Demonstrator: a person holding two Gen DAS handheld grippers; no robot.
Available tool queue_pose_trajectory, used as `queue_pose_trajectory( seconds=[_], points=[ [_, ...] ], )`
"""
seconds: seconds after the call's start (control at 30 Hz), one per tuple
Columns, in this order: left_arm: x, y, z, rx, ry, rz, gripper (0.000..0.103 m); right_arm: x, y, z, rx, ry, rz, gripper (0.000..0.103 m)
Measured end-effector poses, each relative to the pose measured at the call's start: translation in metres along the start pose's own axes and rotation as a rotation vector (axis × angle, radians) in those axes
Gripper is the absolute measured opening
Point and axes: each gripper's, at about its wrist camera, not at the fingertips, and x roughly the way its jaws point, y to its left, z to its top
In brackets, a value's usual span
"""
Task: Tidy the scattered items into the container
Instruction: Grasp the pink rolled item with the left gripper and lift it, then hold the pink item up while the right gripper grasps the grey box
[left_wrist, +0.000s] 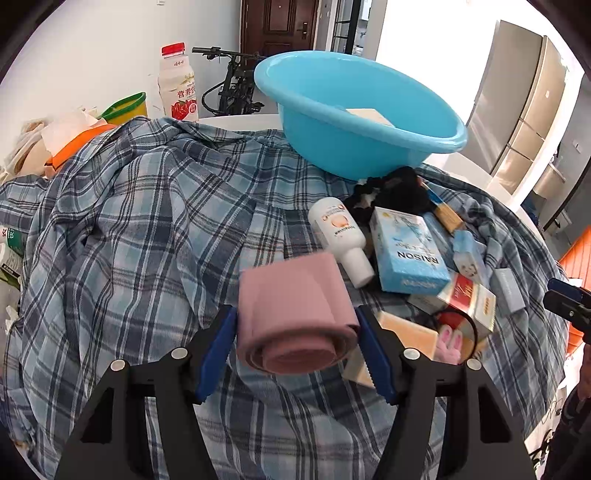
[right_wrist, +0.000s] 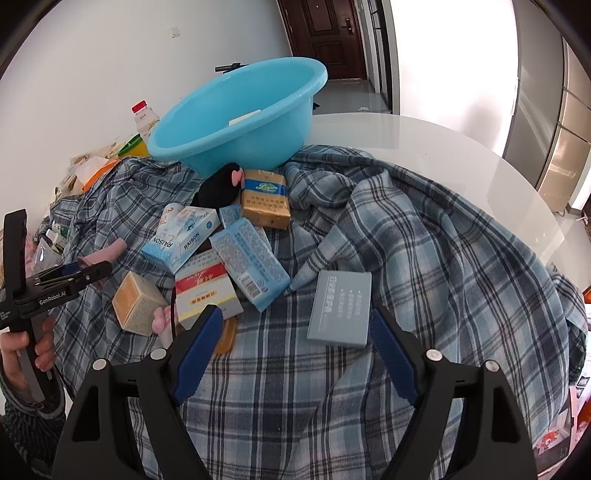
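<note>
Left tongs (left_wrist: 297, 354) are pinching the rolled pink cloth (left_wrist: 295, 314), lifted clear so it can go into the light-blue plastic basin (left_wrist: 369, 147). Right tongs (right_wrist: 295, 354) hang spread and empty over the plaid-covered table (right_wrist: 424, 122), probably lining up the flat grey-blue box (right_wrist: 340, 306).

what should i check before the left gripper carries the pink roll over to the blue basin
1. Left gripper closed on the pink cloth roll: ok.
2. Roll lifted clear of the plaid shirt: ok.
3. Blue basin has room, with only one flat pale item inside: ok.
4. Basin sits level: not ok, it tilts on the bunched shirt.
5. Path over the white bottle and RAISON box: cannot tell.
6. Right gripper open and away from the basin: ok.
</note>
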Motion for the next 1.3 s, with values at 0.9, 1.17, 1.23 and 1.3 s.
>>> queue_pose_trajectory(
  seconds=[0.9,1.17,1.23,1.3],
  points=[
    [-0.015,-0.003,-0.009,0.009,-0.01,-0.011,0.067,0.056,-0.011,-0.002,-0.119,0.02,-0.182,0.069],
    [-0.013,-0.004,-0.008,0.009,-0.008,-0.022,0.067,0.051,-0.021,-0.01,-0.084,0.024,-0.131,0.046],
    [-0.013,-0.005,-0.009,0.013,-0.007,-0.025,0.067,0.041,-0.021,-0.016,-0.081,0.024,-0.103,0.046],
    [-0.012,-0.007,-0.01,0.015,-0.004,-0.029,0.067,0.032,-0.021,-0.023,-0.08,0.034,-0.082,0.046]
  ],
)
